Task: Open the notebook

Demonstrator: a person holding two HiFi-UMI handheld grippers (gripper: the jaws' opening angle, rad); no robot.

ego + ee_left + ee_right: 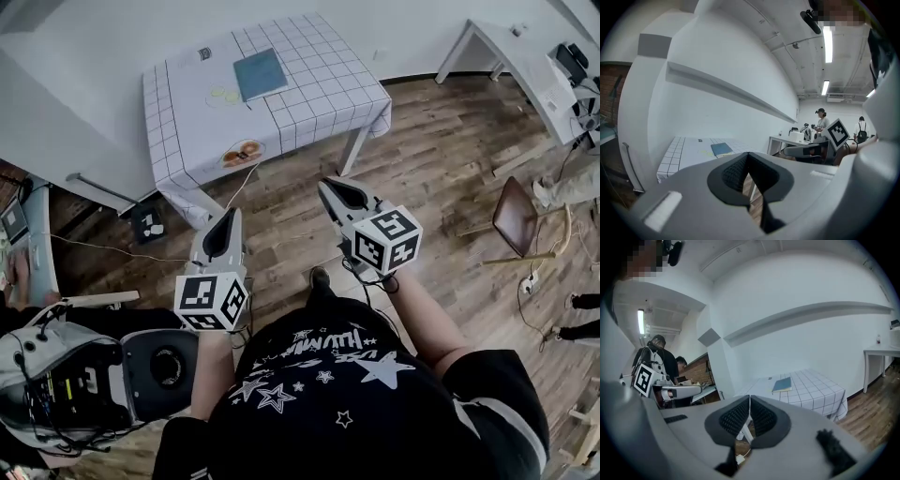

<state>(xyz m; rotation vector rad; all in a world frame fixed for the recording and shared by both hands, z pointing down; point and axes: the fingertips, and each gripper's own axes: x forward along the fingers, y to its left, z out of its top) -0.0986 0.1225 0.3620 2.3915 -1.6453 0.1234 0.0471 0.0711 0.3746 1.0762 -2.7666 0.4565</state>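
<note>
Head view: the notebook (260,74) is seen closed on the surface (319,94) at 12 o'clock, well apart from the left claw (230,216) and right claw (325,185).

Left gripper view: the jaws are pressed together, nothing held.

Right gripper view: the same is noted.

The task is judged unstarted; approach and opening remain.

Wood-plank floor (450,159) throughout. White wall (94,56) from 10 to 12 o'clock. Table with grid-checked cloth (328,84) at 12 o'clock, near the wall. White desk (516,56) at 1 o'clock. Brown chair (517,216) at 3 o'clock. Ceiling strip lights (828,44) lit.
</note>
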